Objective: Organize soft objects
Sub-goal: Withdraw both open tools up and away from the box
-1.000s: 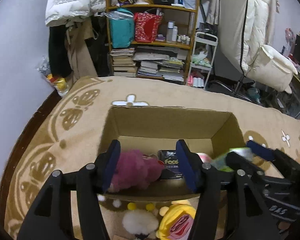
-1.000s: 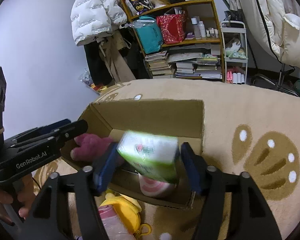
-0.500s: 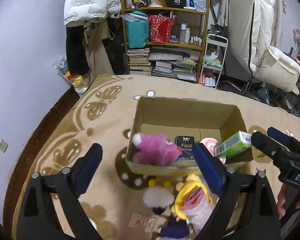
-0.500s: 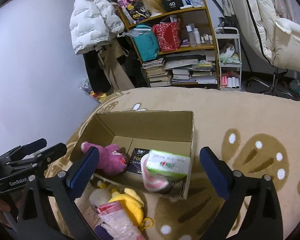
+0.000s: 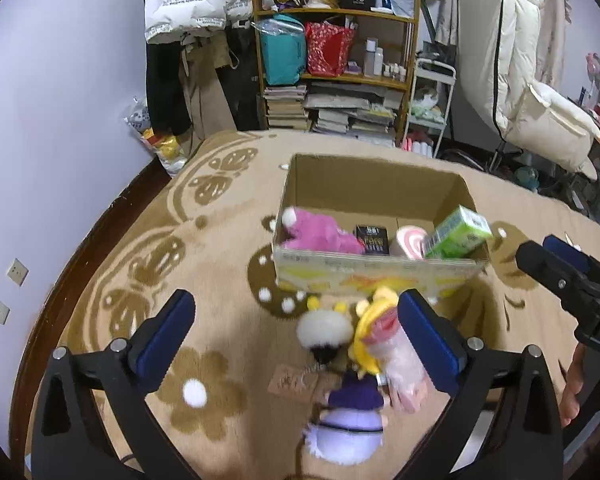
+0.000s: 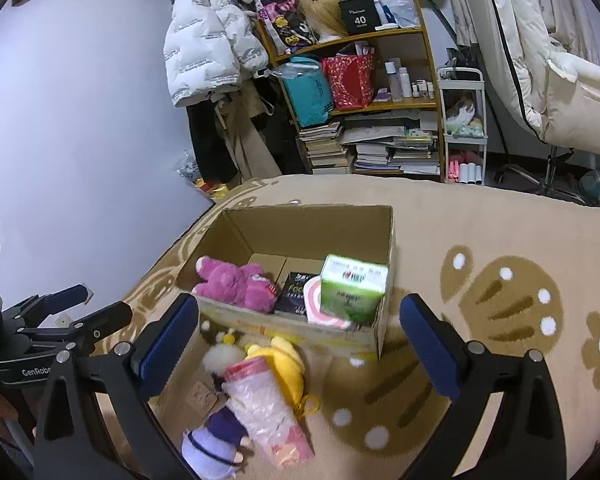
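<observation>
On the beige patterned rug [image 6: 480, 240], an open cardboard box [image 6: 384, 240] is seen w/ its flaps up, far from both claws. Inside the box, a shaggy pink plush [image 6: 236, 284] is laid at the left, a black packet [image 6: 296, 292] w/ white lettering is in the middle, a pink-and-white swirl item [image 6: 314, 300] is next to it, and a green-and-white tissue pack [image 6: 354, 288] is propped tilted at the right corner, resting on the swirl item. Near the box's front wall, outside it, more soft things are bunched: a white pom-pom toy [image 5: 324, 328], a yellow plush [image 6: 284, 354], a pink item in crinkly clear wrap [image 6: 268, 408] lying across the yellow one, and a purple-and-lilac doll [image 6: 216, 440] nearest the cameras. The left gripper [image 5: 296, 344] is held wide apart, nothing btwn its blue pads; the right gripper [image 6: 300, 344] is likewise spread wide and holds nothing. Both are hung above the pile in front of the box.
</observation>
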{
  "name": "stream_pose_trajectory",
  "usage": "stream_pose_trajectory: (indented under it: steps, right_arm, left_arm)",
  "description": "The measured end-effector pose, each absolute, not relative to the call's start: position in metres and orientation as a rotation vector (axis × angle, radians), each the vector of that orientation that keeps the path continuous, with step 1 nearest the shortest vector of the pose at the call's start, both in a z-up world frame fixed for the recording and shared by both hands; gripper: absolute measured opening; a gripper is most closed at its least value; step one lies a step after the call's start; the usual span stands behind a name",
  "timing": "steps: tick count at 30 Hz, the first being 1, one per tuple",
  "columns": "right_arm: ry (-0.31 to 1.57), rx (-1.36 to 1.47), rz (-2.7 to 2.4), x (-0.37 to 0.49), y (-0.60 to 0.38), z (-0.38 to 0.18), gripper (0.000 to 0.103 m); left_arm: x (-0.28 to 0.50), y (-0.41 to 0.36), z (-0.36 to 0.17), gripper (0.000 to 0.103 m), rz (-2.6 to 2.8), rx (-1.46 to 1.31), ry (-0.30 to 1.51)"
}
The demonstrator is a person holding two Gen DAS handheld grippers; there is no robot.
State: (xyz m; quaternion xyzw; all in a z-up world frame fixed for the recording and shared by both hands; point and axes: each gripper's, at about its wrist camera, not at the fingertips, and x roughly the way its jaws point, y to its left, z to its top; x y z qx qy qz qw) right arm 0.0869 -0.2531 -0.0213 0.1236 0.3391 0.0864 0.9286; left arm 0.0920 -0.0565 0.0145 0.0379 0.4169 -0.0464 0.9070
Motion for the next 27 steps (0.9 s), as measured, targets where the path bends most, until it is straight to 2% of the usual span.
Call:
stream_pose_trajectory:
  steps: [11, 27]
  right_arm:
    - [0.701, 0.228, 0.236, 0.045, -0.241, -0.025, 0.103]
    - [0.725, 0.219, 0.238, 0.025, -0.232, -0.044, 0.103]
  left_arm:
    - [0.046, -0.062, 0.013, 0.100, -0.101, 0.127, 0.872]
    - [0.022, -0.063, -0.019, 0.100, -0.118, 0.194, 0.939]
